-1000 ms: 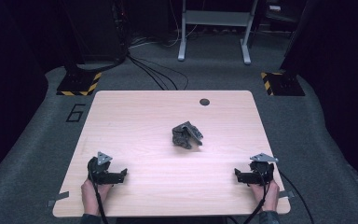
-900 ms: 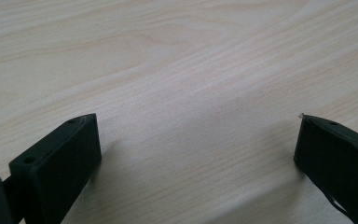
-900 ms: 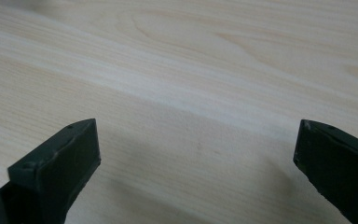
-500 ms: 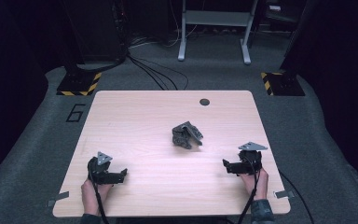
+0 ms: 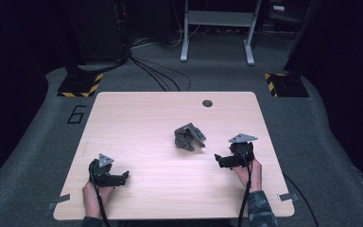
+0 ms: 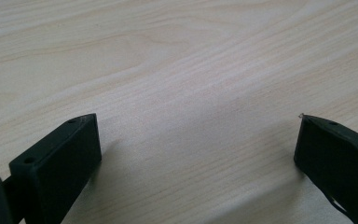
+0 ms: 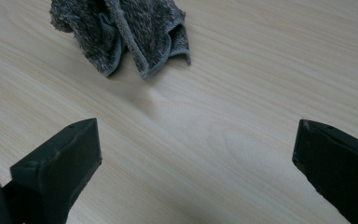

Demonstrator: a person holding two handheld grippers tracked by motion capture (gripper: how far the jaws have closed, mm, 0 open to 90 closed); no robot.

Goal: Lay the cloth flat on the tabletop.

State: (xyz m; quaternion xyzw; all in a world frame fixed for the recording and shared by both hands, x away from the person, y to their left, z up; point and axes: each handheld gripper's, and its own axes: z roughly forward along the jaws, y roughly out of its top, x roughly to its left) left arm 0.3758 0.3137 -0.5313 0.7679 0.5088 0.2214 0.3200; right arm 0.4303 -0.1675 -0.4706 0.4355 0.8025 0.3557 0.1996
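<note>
Wood table [image 5: 137,123] w/ dark hole [image 5: 207,103], grey floor [image 5: 340,142]; hazard-striped bases [image 5: 79,88], metal stand [image 5: 216,28]

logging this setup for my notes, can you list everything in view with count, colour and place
cloth: 1, dark grey, crumpled near the table's middle
table: 1, light wood, centre
hole: 1, dark, table's far edge
floor mat: 1, grey, under the table, marked 6
striped bases: 2, black and yellow, floor beyond the far corners
metal frame: 1, pale grey, floor behind
cables: several, black, floor behind
left gripper: 1, black, open, near left
right gripper: 1, black, open, right of the cloth
hands: 2, near edge
</note>
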